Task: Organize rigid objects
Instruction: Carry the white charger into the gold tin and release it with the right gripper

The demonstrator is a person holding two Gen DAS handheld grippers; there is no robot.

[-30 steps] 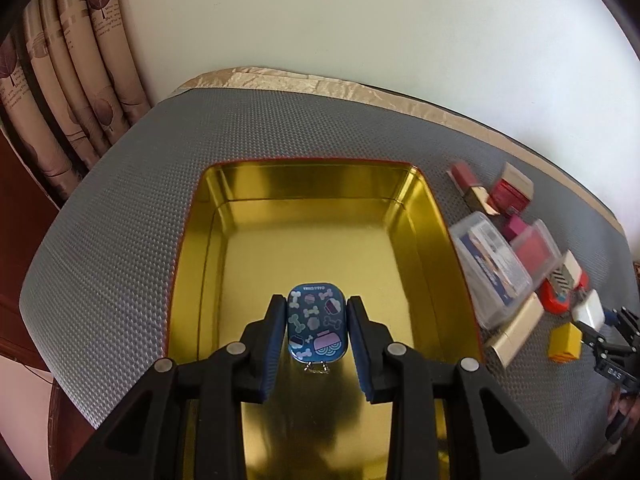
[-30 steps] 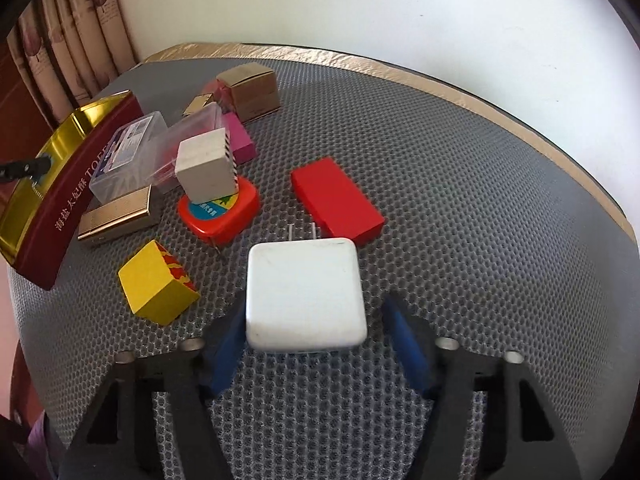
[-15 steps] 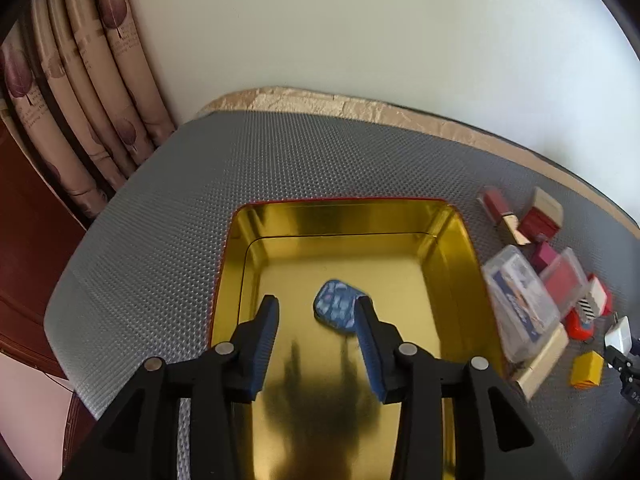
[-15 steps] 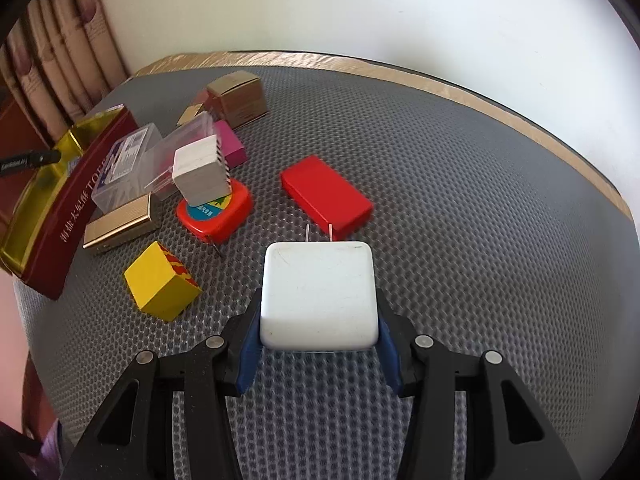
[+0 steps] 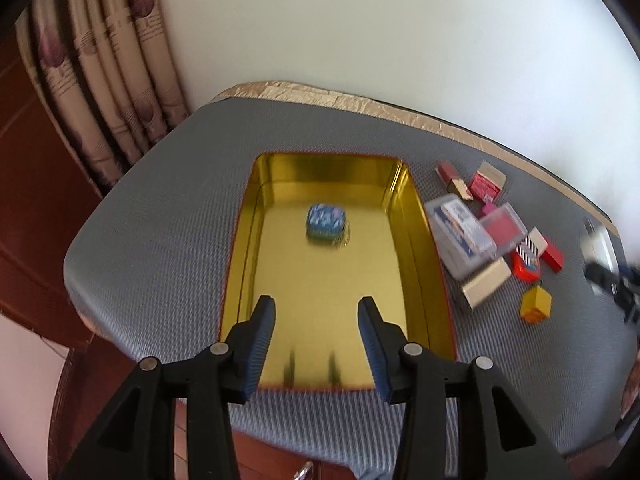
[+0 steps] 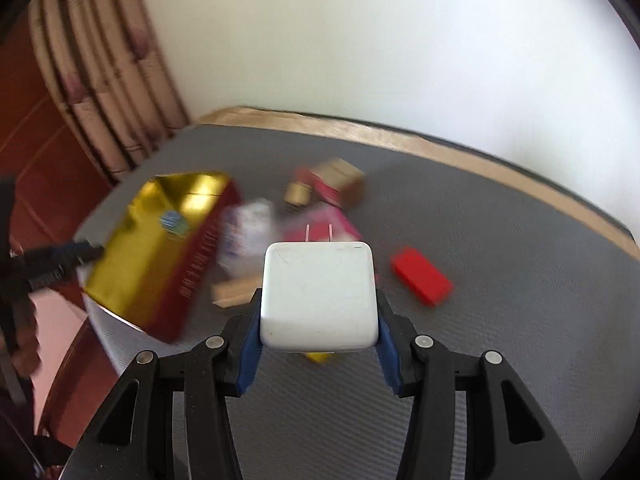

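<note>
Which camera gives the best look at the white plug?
The right wrist view: the white plug fills the middle, clamped in the right gripper, prongs visible. The left wrist view catches only a blurred white bit at its right edge.

Gold tin tray (image 5: 404, 216), red outside wall. Blue patterned small tin (image 5: 326, 220) inside it. Grey honeycomb-textured mat (image 5: 160, 220), tan strip along its far edge. White charger (image 6: 319, 296) between blue pads (image 6: 248, 354) on black fingers. Red block (image 6: 422, 276), yellow cube (image 5: 536, 304), black-and-white striped box (image 5: 530, 246), pink clear case (image 5: 505, 227).
</note>
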